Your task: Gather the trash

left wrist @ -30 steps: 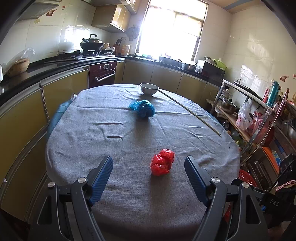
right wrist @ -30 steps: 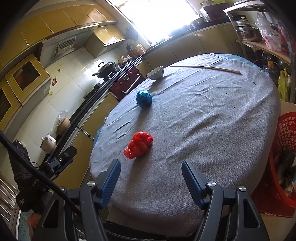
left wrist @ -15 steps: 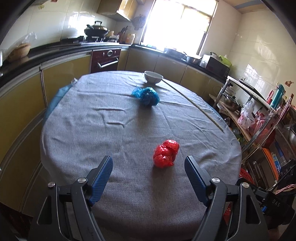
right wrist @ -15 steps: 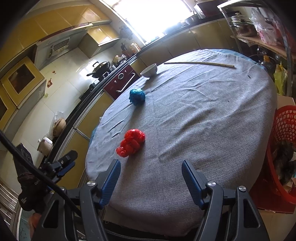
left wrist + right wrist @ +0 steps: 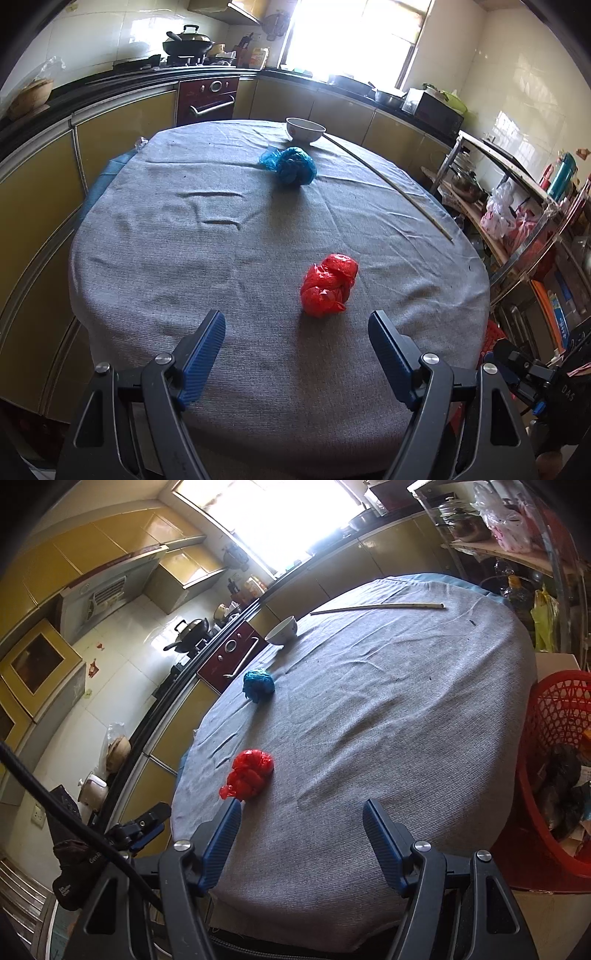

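A crumpled red plastic bag [image 5: 328, 285] lies on the grey-clothed round table [image 5: 184, 266], a short way beyond my left gripper [image 5: 297, 332], which is open and empty. Farther back sits a crumpled blue plastic bag [image 5: 293, 170]. From the right wrist view the red bag [image 5: 250, 773] lies just beyond the left fingertip of my right gripper [image 5: 301, 818], also open and empty. The blue bag [image 5: 258, 684] shows farther up the table [image 5: 406, 720]. A red mesh basket [image 5: 554, 775] holding dark rubbish stands on the floor to the table's right.
A white bowl [image 5: 305, 130] and a long thin stick [image 5: 388, 184] lie at the table's far side. Yellow kitchen cabinets and a counter with a wok [image 5: 188, 42] curve round behind. A cluttered metal shelf rack [image 5: 517, 229] stands at the right.
Both grippers have tilted down and come closer over the table, so the red bag sits nearer the fingers. Neither bag has moved, and the jaws keep the same width.
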### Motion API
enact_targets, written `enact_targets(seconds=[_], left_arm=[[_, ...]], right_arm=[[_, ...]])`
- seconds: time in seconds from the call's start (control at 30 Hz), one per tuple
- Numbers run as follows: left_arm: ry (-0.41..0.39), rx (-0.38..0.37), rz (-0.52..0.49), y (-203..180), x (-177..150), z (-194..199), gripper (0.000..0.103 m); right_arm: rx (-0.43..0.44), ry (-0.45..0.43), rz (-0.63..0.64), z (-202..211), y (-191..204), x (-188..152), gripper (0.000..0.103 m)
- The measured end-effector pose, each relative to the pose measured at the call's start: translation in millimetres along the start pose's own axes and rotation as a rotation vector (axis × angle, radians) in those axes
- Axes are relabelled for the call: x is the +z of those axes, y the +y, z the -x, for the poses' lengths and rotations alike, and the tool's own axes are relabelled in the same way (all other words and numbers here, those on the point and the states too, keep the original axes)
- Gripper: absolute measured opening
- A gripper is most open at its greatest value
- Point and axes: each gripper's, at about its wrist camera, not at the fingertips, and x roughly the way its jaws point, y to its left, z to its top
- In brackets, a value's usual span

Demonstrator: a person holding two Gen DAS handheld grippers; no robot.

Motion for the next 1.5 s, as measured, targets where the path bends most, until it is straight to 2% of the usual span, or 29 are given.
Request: enact_targets(seconds=[0.33, 0.57, 0.87, 1.33, 1.37, 1.5], left_arm=[[0.031, -0.002, -0.052, -7.8, 5.9, -28.7, 0.08], [0.051, -0.051, -0.072, -11.4, 11.2, -54.0, 0.08], [0.039, -0.087, -0.105, -20.2, 19.9, -78.5, 0.08], [0.023, -0.102, -0.143, -22.0, 21.0, -97.3, 0.079], [0.025, -0.103, -0.144, -21.6, 21.1, -98.4, 0.076], [0.059, -0.107, -0.149, -19.5, 19.9, -108.0, 0.047]], right_arm=[[-0.008, -0.003, 0.014, -1.9, -4.8, 5.4, 0.072], [-0.044, 0.013, -0.016, -6.5, -23.0, 5.1, 0.072], [-0.091, -0.01, 0.003, -5.8, -34.2, 9.4, 0.072], [-0.171, 0.019, 0.023, -33.2, -39.8, 29.2, 0.072], [-0.178, 0.019, 0.026, -35.2, -38.8, 31.6, 0.072], [-0.192, 0.021, 0.035, -43.5, -33.0, 38.1, 0.072]])
